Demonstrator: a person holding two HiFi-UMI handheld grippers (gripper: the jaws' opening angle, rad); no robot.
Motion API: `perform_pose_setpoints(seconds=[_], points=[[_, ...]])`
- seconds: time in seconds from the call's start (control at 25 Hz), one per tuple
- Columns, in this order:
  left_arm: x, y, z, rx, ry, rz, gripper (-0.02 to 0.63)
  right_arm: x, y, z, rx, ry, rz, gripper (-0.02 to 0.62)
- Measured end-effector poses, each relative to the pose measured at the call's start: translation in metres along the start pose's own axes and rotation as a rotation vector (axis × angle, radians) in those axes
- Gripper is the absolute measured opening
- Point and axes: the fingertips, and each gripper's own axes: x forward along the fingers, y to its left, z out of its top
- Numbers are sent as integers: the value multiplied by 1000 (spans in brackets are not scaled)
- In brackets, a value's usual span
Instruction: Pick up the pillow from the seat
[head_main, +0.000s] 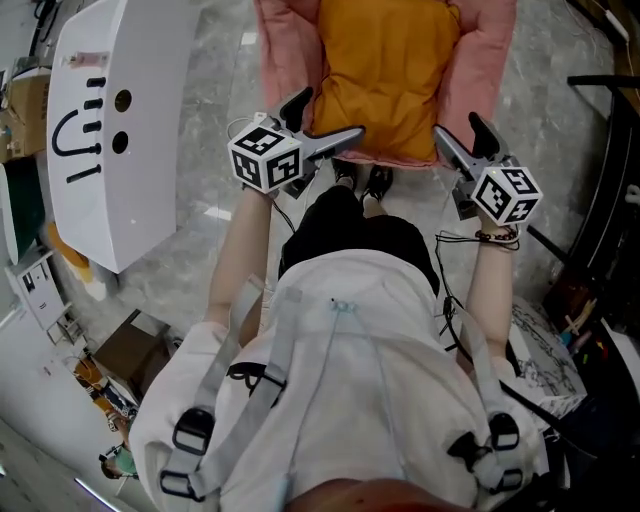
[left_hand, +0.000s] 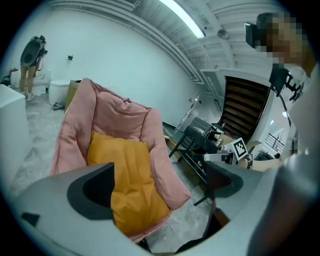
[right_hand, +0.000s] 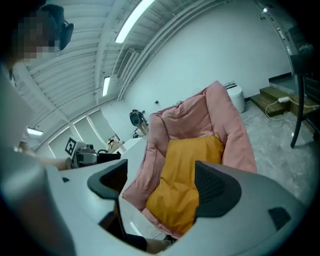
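One orange pillow (head_main: 385, 70) lay on the pink padded seat (head_main: 483, 60), propped against its back, with the padding folded up along both sides. Its long axis ran up the seat, straight away from the person, and its lower end sat near the seat's front edge.

From the left gripper view the pillow (left_hand: 127, 185) lay ahead and slightly to the left, seen between the two pads with clear air in front of it. From the right gripper view it (right_hand: 187, 170) lay ahead too, framed by the pads, again untouched.

The left tongs (head_main: 325, 120) were released, jaws wide apart and empty, hovering at the pillow's near left corner. The right tongs (head_main: 462, 140) were likewise spread wide with nothing in them, held off the seat's near right corner, outside the pink side padding. The left pair therefore looked the nearer to the pillow itself; the right had padding between it and the orange fabric.

With the pillow lying lengthwise ahead and between the two hands, a reach forward and inward from each side would probably meet its long edges.

Around the seat lay pale marbled floor (head_main: 210, 260), and the person stood right at the seat's front.
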Motion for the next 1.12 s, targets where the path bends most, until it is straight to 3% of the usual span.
perform_pose_setpoints(seconds=[0.4, 0.68, 0.88, 1.12], points=[[71, 89, -35, -98, 66, 8, 554, 74, -68, -33, 111, 64, -12, 400], [109, 140, -72, -154, 140, -29, 557, 101, -108, -68, 292, 44, -45, 400], [141, 167, -112, -194, 185, -14, 563, 129, -136, -107, 252, 115, -54, 400], [169, 199, -144, -208, 210, -8, 571, 163, -166, -129, 289, 107, -49, 400]])
